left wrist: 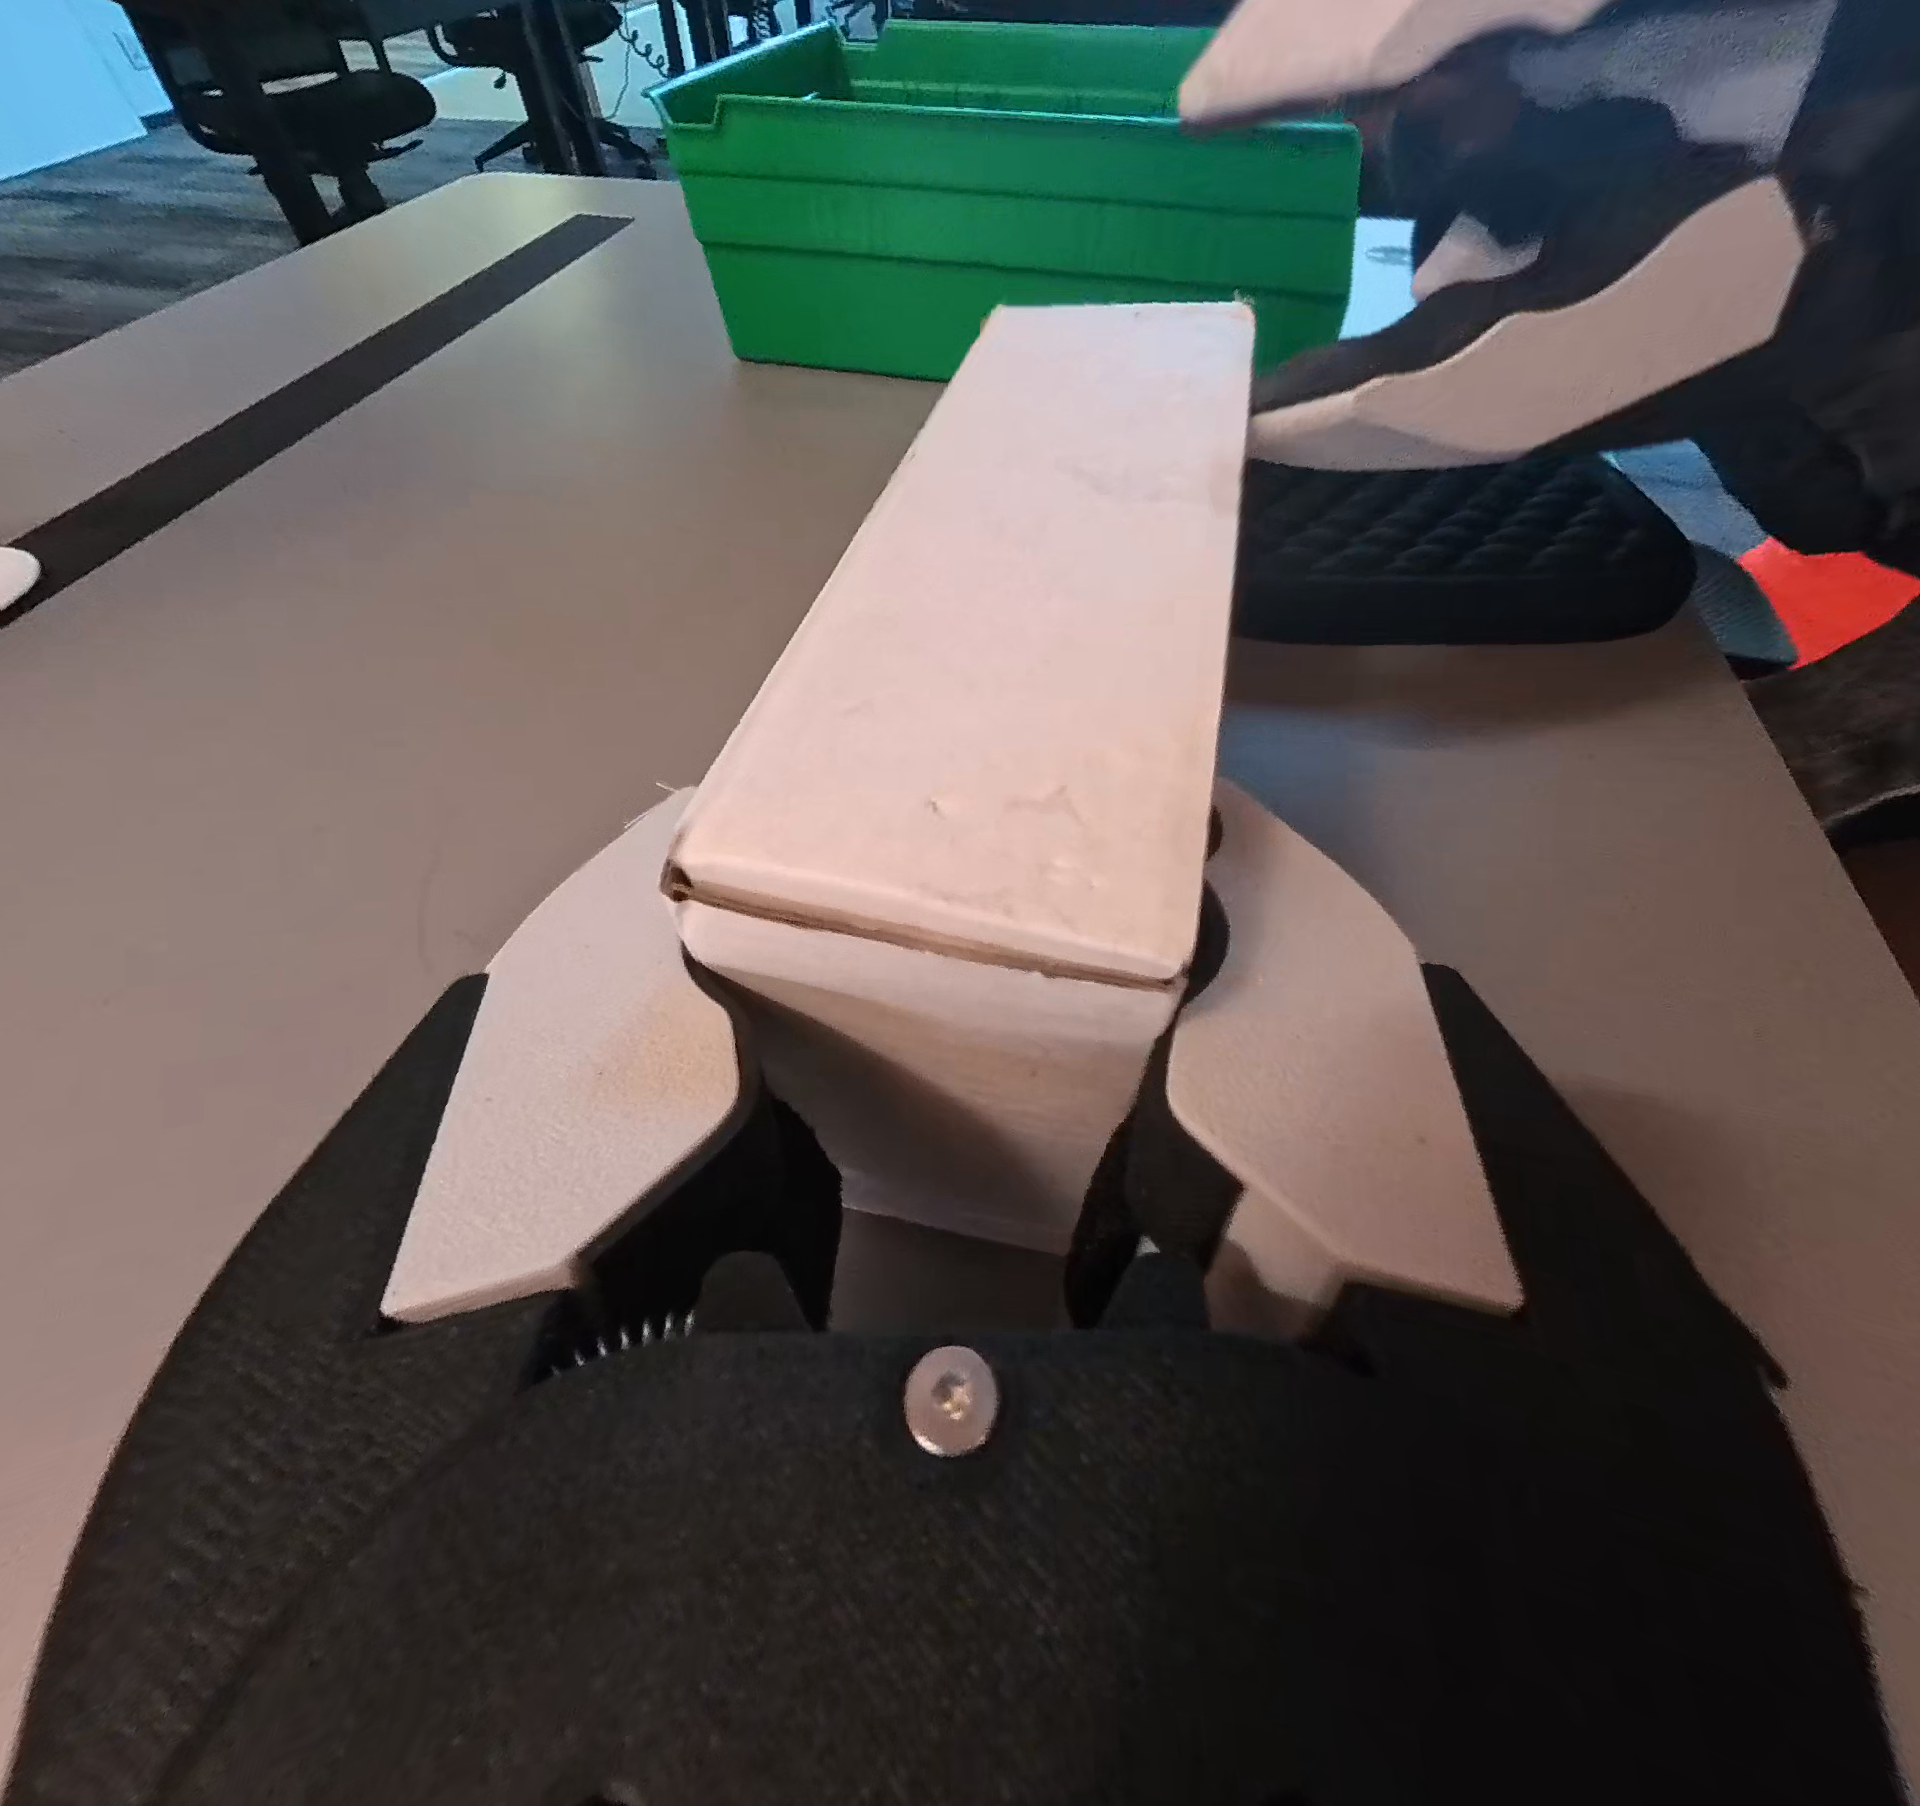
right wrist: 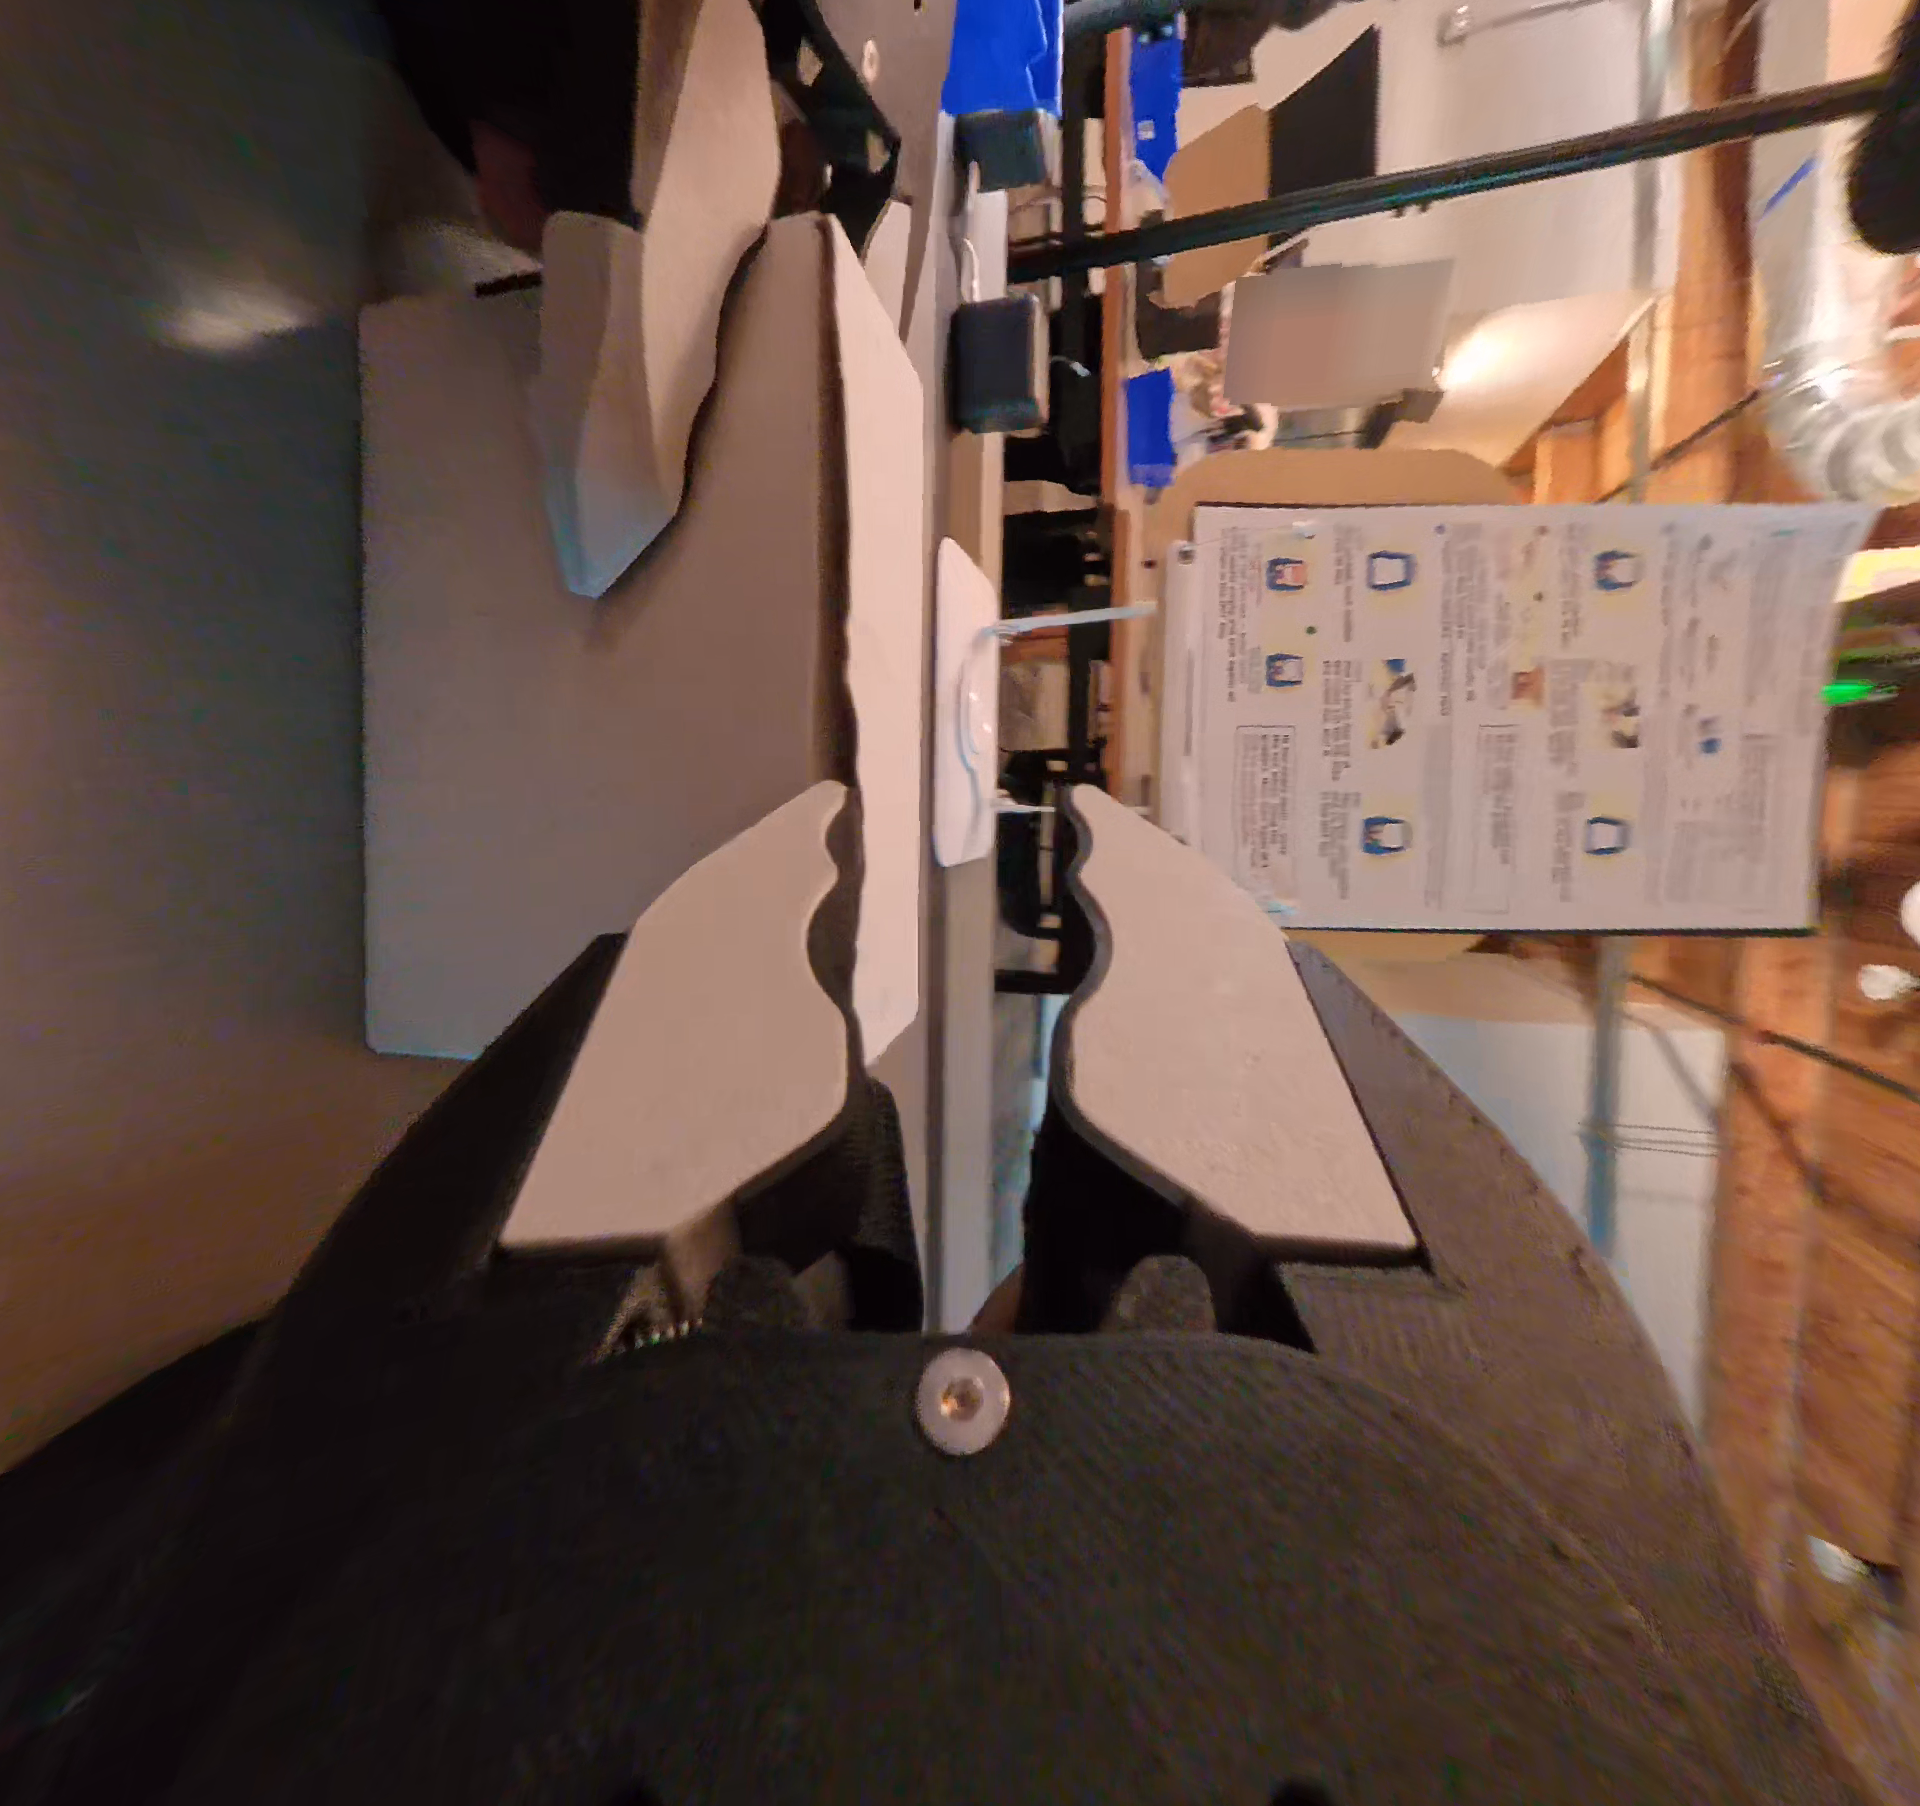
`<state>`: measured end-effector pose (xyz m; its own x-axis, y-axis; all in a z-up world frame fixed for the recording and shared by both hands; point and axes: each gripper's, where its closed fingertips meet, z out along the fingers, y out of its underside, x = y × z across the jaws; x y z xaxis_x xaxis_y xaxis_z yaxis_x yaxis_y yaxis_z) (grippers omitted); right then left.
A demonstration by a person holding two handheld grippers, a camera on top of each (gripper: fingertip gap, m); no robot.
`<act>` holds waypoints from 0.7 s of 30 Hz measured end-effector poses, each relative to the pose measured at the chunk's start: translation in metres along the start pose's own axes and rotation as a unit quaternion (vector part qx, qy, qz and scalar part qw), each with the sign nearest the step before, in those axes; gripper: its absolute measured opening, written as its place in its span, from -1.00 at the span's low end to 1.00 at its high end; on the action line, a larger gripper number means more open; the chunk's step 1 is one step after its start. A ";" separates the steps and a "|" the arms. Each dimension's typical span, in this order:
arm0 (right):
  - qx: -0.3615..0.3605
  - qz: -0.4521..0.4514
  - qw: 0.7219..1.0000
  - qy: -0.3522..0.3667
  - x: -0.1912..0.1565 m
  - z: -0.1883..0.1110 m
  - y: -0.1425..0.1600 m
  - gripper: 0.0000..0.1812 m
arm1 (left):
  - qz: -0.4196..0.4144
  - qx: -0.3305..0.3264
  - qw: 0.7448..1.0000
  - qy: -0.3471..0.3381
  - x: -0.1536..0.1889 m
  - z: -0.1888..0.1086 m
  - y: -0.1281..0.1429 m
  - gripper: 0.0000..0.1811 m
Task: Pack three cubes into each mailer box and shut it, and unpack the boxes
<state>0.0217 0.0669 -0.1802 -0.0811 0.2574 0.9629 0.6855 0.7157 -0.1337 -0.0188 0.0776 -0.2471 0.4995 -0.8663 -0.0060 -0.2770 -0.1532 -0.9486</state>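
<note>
The white mailer box (left wrist: 997, 676) sits on the grey tabletop (left wrist: 364, 717), long and thin, with its lid down. The left tongs (left wrist: 940, 883) squeeze the near end of the box, one finger on each side wall, so they are clenched on it and hold it in place. The right tongs (right wrist: 961, 821) are turned on their side, and they are released, with a clear gap between the two fingers and nothing in them. In the right wrist view one finger sits at the long edge of the box, and the other finger hangs out past the box. In the left wrist view the right tongs hang wide over the far end of the box, near the green bin (left wrist: 997, 198) and the black keyboard (left wrist: 1455, 551). I think the step now is working the lid, either pushing it shut or lifting it open, and I cannot tell which. To do it well, the left tongs should grip firmly but not crush the thin walls. The right tongs should slide in flat along the lid edge, catch only the lid, and move slowly so the box does not twist or tip.
</note>
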 end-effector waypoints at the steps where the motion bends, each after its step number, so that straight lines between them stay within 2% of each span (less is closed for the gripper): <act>1: -0.006 -0.013 1.000 0.013 -0.001 0.002 0.000 -0.67 | -0.001 -0.001 1.000 -0.002 -0.001 0.000 0.000 -0.07; 6: -0.015 0.001 1.000 -0.011 -0.008 0.005 0.000 -0.83 | 0.002 -0.011 1.000 -0.004 -0.001 0.000 0.002 -0.08; 11: -0.050 -0.016 0.998 -0.029 -0.006 0.015 -0.003 -0.86 | 0.003 -0.020 1.000 -0.006 -0.002 0.000 0.003 -0.08; 14: -0.059 -0.028 0.997 -0.051 -0.010 0.019 -0.003 -0.99 | 0.001 -0.021 1.000 -0.011 -0.004 0.000 0.003 -0.08; 16: -0.058 -0.030 0.996 -0.062 -0.010 0.020 -0.002 -0.99 | 0.000 -0.026 1.000 -0.016 -0.005 0.000 0.004 -0.08; 21: -0.037 0.043 0.980 -0.190 -0.011 0.018 -0.004 -0.97 | 0.003 -0.040 0.999 -0.019 -0.005 -0.001 0.006 -0.08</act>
<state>0.0070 0.0727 -0.1941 -0.2741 0.5483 0.7901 0.7507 0.6355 -0.1805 -0.0239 0.0802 -0.2522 0.5282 -0.8488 -0.0241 -0.3443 -0.1882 -0.9198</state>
